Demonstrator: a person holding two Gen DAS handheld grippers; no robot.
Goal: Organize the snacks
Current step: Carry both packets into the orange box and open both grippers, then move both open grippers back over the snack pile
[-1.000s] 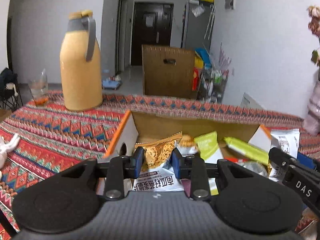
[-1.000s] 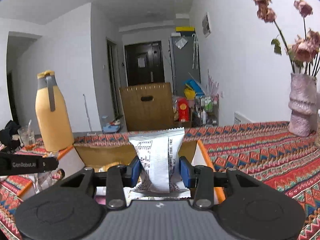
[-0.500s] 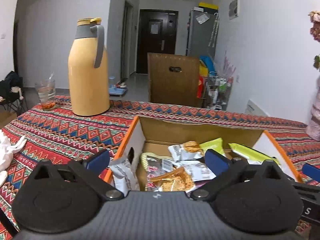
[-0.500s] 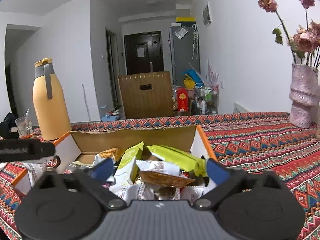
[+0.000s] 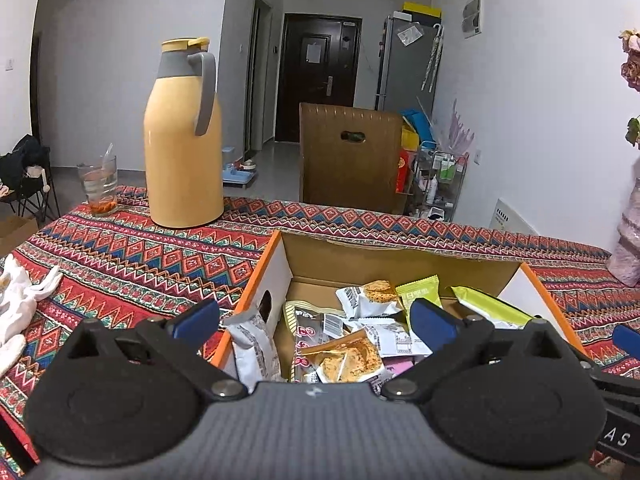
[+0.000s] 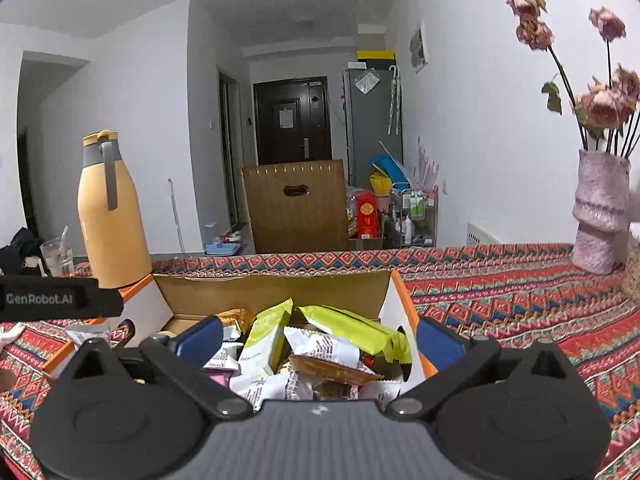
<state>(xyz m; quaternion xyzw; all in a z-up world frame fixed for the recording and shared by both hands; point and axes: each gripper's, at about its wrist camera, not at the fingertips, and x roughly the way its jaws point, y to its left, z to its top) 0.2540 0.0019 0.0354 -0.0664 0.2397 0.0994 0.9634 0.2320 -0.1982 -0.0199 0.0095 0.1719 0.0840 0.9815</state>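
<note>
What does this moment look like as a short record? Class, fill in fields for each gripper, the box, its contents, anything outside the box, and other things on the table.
left gripper: open, holding nothing, above the box's left wall
right gripper: open, holding nothing, over the box
cardboard box: open-topped, orange-edged, on the patterned tablecloth
contents: loose heap of snack packets, including a long green packet
outside box: one white packet against the left wall
also on table: yellow thermos, drinking glass, pink vase of dried roses
</note>
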